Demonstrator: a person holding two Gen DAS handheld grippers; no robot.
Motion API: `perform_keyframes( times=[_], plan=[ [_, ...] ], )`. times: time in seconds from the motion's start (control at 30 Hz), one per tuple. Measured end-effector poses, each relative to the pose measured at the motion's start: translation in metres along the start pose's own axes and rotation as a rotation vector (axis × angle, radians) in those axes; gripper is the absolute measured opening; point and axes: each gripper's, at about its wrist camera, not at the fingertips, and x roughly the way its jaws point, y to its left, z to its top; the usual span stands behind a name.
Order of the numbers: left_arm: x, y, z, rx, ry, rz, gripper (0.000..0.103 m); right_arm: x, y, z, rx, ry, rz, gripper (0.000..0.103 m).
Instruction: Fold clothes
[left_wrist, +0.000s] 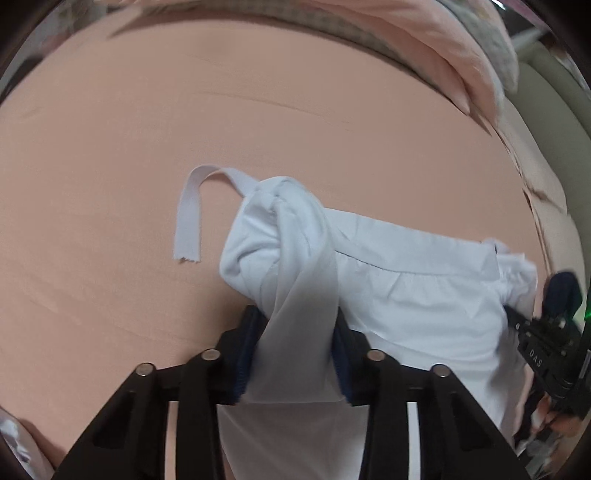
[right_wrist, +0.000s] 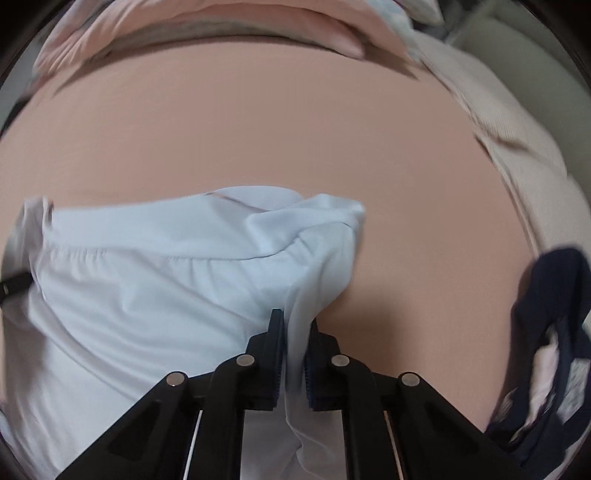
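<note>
We worked in what looked like a bedroom at home. A wide, soft surface covered by a peach sheet (right_wrist: 280, 122) filled both views, with a pink pillow (right_wrist: 236, 22) bunched along its far edge. A dark garment (right_wrist: 546, 295) lay near the sheet's right side, and a pale ribbed cover (right_wrist: 517, 140) lay beside it.

Left gripper (left_wrist: 295, 332): jaws closed on white cloth (left_wrist: 406, 295), pointing forward. Right gripper (right_wrist: 295, 343): jaws clamped on the same cloth, level beside the left.
</note>
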Motion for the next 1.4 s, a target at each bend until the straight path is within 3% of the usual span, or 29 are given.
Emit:
perform_keyframes(
  times=[0.27, 0.43, 0.5, 0.53, 0.67, 0.73, 0.77, 0.8, 0.87, 1.0, 1.3, 1.4],
  plan=[
    [-0.009, -0.001, 0.008, 0.049, -0.052, 0.145, 0.014, -0.002, 0.008, 0.004, -0.141, -0.067, -0.234, 0.002],
    [-0.016, -0.001, 0.014, 0.085, -0.072, 0.205, 0.014, 0.016, -0.029, 0.026, -0.133, -0.083, -0.273, 0.001],
    [-0.014, -0.002, 0.015, 0.074, -0.051, 0.174, 0.014, 0.013, -0.027, 0.023, -0.156, -0.094, -0.303, 0.001],
    [-0.011, -0.004, 0.016, 0.071, -0.033, 0.149, 0.015, 0.011, -0.025, 0.021, -0.163, -0.095, -0.307, 0.001],
    [-0.012, -0.007, 0.015, 0.084, -0.029, 0.141, 0.016, -0.001, -0.015, 0.014, -0.118, -0.078, -0.163, 0.003],
    [-0.013, -0.005, 0.014, 0.07, -0.025, 0.128, 0.025, -0.006, -0.022, 0.014, -0.071, -0.066, -0.115, 0.005],
    [-0.016, -0.004, 0.014, 0.052, -0.039, 0.111, 0.049, -0.008, -0.026, 0.013, -0.048, -0.059, -0.09, 0.011],
    [-0.02, -0.002, 0.014, 0.034, -0.053, 0.094, 0.085, -0.011, -0.03, 0.013, -0.024, -0.053, -0.066, 0.025],
    [-0.027, 0.002, 0.014, -0.002, -0.081, 0.061, 0.103, -0.016, -0.038, 0.013, 0.021, -0.045, -0.024, 0.044],
    [-0.043, 0.008, 0.014, -0.062, -0.13, 0.0, 0.103, -0.037, -0.06, 0.01, 0.078, -0.1, -0.016, 0.067],
    [-0.097, 0.038, -0.032, -0.091, -0.277, -0.083, 0.103, -0.081, -0.086, -0.022, 0.204, -0.188, 0.125, 0.067],
    [-0.099, 0.031, -0.024, -0.095, -0.298, -0.089, 0.103, -0.086, -0.088, -0.034, 0.231, -0.211, 0.156, 0.067]
  ],
)
